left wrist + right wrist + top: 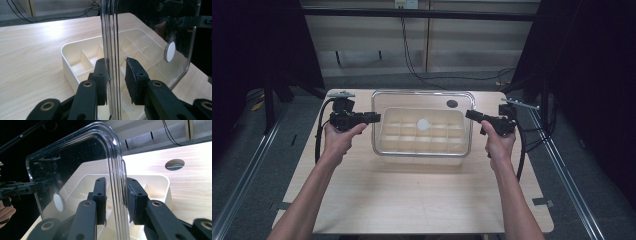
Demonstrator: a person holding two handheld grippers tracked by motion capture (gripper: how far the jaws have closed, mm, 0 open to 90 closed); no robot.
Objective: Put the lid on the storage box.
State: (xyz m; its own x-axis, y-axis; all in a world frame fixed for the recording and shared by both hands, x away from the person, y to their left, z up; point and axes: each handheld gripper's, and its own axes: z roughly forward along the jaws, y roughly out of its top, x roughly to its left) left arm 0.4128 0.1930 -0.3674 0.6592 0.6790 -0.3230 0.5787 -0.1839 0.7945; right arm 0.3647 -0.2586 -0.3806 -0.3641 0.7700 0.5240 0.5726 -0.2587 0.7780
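Forearms come in from the near edge of the bench [412,200], a pale wood-grain top with rounded corners, bare across its near half. Grey floor with metal rails runs along both sides; black curtains close the room left and right, and cables trail over the floor past the far edge. A round hole [452,103] is cut in the top near the far right corner.

Towards the far edge, midway between the sides, sits a tray [422,131]: cream plastic, shallow, rounded at the corners, split by thin walls into small square cells. Over it is a lid [422,95], clear hard plastic with a ribbed, rounded rim and a white disc [423,124] at its middle. In the gripper views the lid's rim is off the tray.

Each hand holds a black gripper with flat, rubbery pads. The left gripper [374,118] is closed on the lid's left rim; in its own view the rim [111,62] stands between the pads. The right gripper [469,114] is clamped on the right rim [117,182] the same way.

Open wood lies on both sides of the tray, narrower on the right, where a grey plate [518,104] overhangs the bench edge.
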